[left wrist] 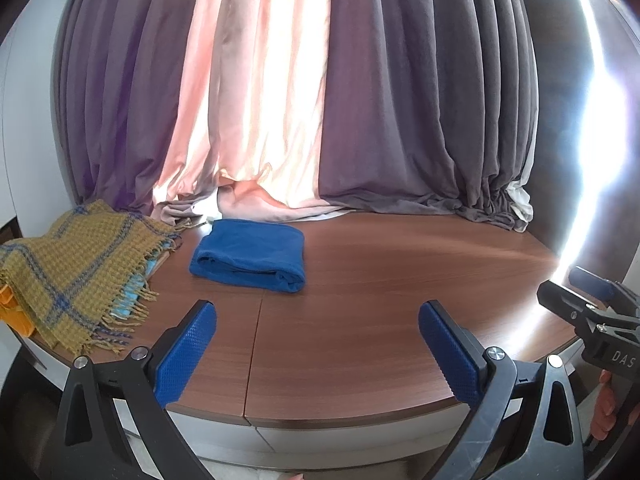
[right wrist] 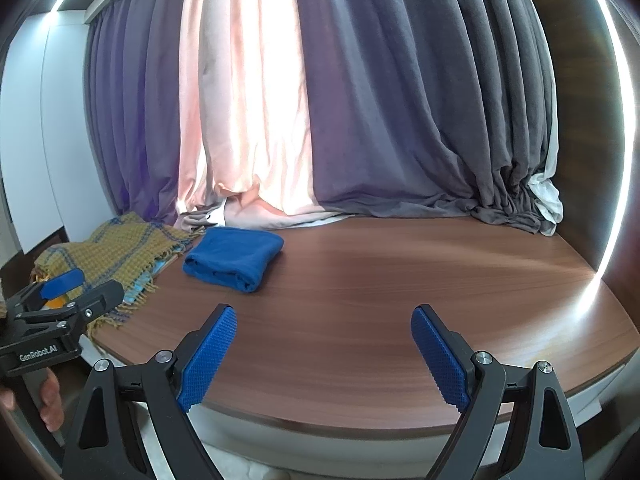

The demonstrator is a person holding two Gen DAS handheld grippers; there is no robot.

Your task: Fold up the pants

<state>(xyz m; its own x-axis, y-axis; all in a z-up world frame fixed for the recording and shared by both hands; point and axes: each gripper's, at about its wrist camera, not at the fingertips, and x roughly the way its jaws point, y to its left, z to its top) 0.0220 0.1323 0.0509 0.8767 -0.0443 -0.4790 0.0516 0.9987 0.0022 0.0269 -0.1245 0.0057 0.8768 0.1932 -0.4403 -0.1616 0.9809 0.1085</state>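
Observation:
The blue pants (left wrist: 250, 254) lie folded into a compact rectangle on the brown wooden table (left wrist: 400, 280), at the back left near the curtains; they also show in the right wrist view (right wrist: 234, 258). My left gripper (left wrist: 318, 352) is open and empty, held over the table's front edge, well short of the pants. My right gripper (right wrist: 324, 356) is open and empty too, over the front edge to the right of the pants. Each gripper shows at the edge of the other's view: the right gripper (left wrist: 592, 300) and the left gripper (right wrist: 64, 292).
A yellow and blue checked fringed blanket (left wrist: 72, 272) lies heaped on the table's left end, over lighter cloth and something orange (left wrist: 10, 312). Grey and pink curtains (left wrist: 320, 100) hang behind and pool on the table's back edge. The table's front edge curves close below my fingers.

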